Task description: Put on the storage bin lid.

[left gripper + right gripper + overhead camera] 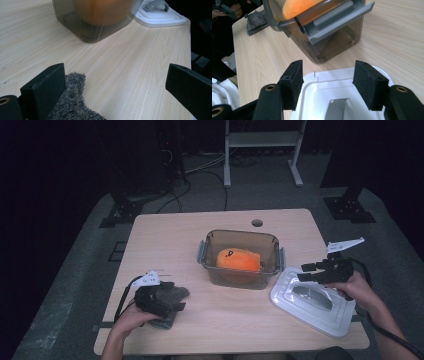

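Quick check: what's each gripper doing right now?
Left gripper: open, grey fuzzy cloth beside one jaw, not clamped.
Right gripper: open, jaws over the white lid, nothing held.

bare worktop [165, 235] lay open left of and behind the smoky container [242, 258]. the white lid [310, 301] just beside its right blocked the near-right corner; a grey cloth [172, 295] sat near-left.

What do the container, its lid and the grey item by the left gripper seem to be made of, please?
Container: smoky see-through plastic, glossy; the orange toy shows through its walls.
Lid: white plastic, smooth and moulded, with a grey handle.
Grey item: soft, fuzzy fabric, probably plush; fibres stand up at its edge.
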A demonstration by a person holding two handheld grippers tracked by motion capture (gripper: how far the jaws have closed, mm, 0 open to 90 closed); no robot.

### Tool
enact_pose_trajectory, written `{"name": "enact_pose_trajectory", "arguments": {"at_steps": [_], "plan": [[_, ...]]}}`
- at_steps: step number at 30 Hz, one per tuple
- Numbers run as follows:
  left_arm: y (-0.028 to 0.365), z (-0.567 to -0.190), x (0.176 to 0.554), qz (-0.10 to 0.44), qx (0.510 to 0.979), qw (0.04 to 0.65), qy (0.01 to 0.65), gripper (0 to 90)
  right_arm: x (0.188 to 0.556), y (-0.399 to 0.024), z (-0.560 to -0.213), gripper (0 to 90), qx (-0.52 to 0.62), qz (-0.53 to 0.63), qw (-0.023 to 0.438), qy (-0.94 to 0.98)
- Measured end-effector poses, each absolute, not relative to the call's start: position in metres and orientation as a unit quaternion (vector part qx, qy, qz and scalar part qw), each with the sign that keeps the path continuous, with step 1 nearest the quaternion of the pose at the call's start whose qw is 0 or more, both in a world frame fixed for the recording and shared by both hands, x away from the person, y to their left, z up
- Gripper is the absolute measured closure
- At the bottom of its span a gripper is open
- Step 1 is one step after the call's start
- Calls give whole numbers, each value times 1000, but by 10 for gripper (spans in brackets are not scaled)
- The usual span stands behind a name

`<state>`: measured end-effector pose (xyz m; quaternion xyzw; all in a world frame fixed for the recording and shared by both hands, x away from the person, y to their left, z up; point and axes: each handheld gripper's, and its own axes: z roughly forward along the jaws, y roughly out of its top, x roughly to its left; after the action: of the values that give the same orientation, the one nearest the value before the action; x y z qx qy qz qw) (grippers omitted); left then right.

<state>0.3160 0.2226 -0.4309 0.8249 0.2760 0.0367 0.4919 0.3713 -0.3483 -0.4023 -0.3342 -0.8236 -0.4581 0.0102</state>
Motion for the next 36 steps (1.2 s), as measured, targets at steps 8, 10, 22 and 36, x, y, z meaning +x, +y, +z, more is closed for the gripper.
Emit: {"name": "enact_pose_trajectory", "arguments": {"at_steps": [8,10,22,36], "plan": [[223,-431,316,37,826,491,275,24,363,-355,-417,398,-346,-467,18,-814],[223,-431,316,37,826,491,275,24,362,-357,-421,398,-348,-467,21,-813],[221,-431,316,39,827,488,276,24,350,-364,-433,398,-357,-476,28,-803],[221,-432,316,38,828,488,273,24,335,-371,-440,397,-358,-491,26,-794]]}}
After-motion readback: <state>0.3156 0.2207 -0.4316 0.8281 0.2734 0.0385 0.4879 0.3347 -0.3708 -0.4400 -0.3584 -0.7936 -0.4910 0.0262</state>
